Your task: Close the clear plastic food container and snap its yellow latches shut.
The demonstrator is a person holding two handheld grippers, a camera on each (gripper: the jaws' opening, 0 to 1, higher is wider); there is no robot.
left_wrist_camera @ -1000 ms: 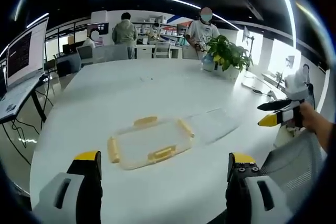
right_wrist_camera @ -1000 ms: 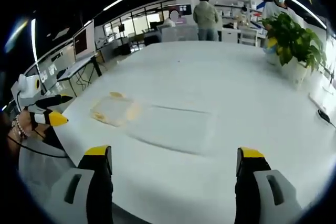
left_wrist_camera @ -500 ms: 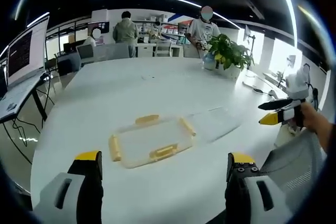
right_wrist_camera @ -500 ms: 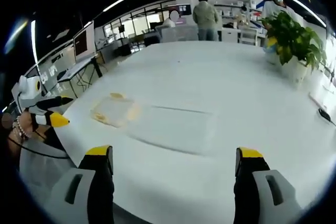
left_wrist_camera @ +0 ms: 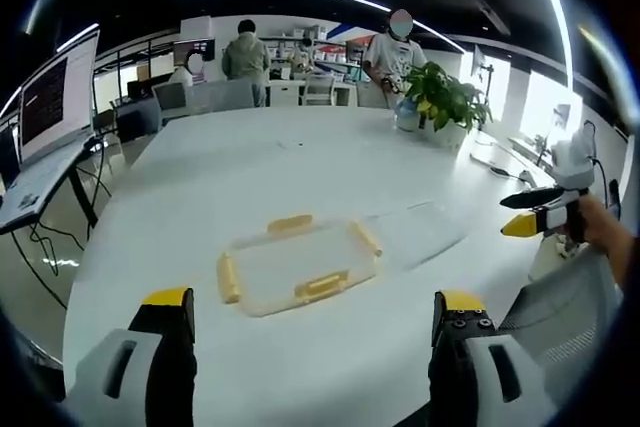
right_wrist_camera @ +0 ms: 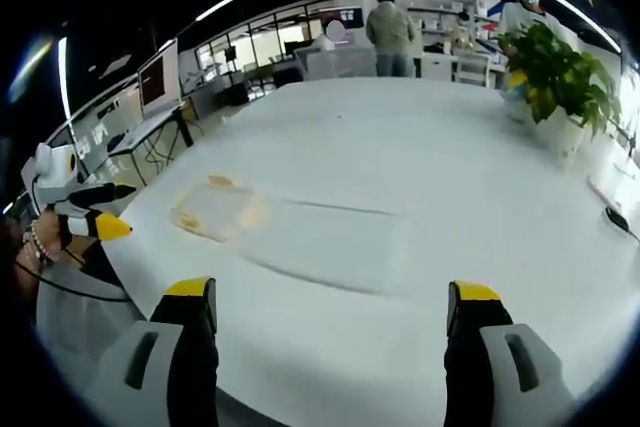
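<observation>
A clear flat piece with yellow latches (left_wrist_camera: 300,267) on its sides lies on the white table (left_wrist_camera: 250,167), just ahead of my left gripper (left_wrist_camera: 315,299). That gripper is open and holds nothing. A plain clear container part (left_wrist_camera: 420,232) lies touching the latched piece's right side. In the right gripper view the plain part (right_wrist_camera: 330,242) lies ahead of my open, empty right gripper (right_wrist_camera: 325,292), with the latched piece (right_wrist_camera: 215,209) to its left. Both grippers hover off the table's near edge. The right gripper (left_wrist_camera: 535,217) enters the left gripper view from the right. The left gripper (right_wrist_camera: 100,212) enters the right gripper view from the left.
A potted plant (left_wrist_camera: 440,97) stands at the table's far right side, also seen as the plant (right_wrist_camera: 550,72). Persons stand by desks beyond the far edge. A monitor (left_wrist_camera: 60,97) stands on a desk to the left. A cable (right_wrist_camera: 615,222) lies on the right.
The left gripper view has shifted slightly with the hand. The container parts lie where they were, and both grippers stay open.
</observation>
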